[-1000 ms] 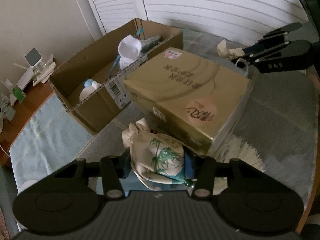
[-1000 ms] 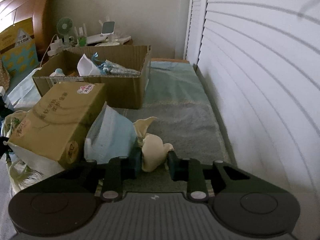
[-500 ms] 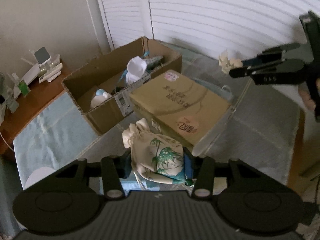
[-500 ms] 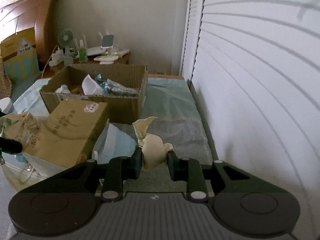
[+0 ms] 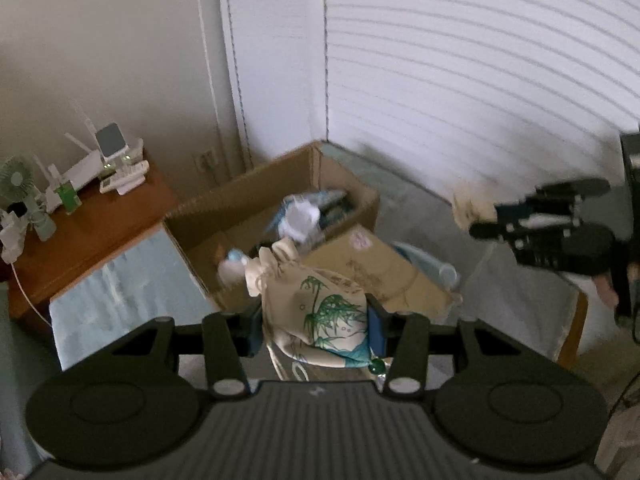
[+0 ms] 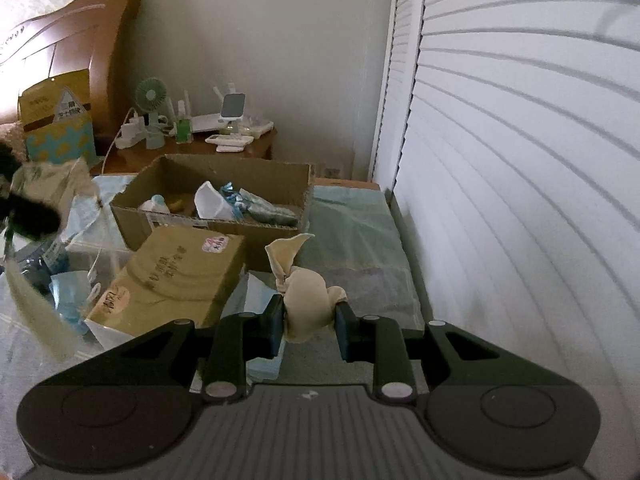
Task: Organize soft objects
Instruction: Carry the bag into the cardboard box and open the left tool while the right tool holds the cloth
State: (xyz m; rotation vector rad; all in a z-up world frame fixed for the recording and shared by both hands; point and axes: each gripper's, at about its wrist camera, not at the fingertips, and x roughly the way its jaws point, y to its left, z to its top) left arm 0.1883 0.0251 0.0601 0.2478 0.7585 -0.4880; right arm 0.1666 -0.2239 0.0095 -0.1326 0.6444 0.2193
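Observation:
My left gripper is shut on a cream drawstring pouch printed with green bamboo, held in the air above the bed. My right gripper is shut on a small plain cream cloth pouch with a twisted top; it also shows at the right of the left wrist view as right gripper. An open cardboard box holding several soft items stands beyond both. The left gripper and its pouch appear blurred at the left edge of the right wrist view, as the bamboo pouch.
A closed tan carton with printed text lies in front of the open box, on blue and white packets. A wooden bedside table carries a fan, a router and small bottles. White slatted doors run along the right. Grey and teal bedding lies beyond the carton.
Both grippers have risen with their pouches, the left one more. The boxes now look smaller and lower in both views, and more wall and bedside table show.

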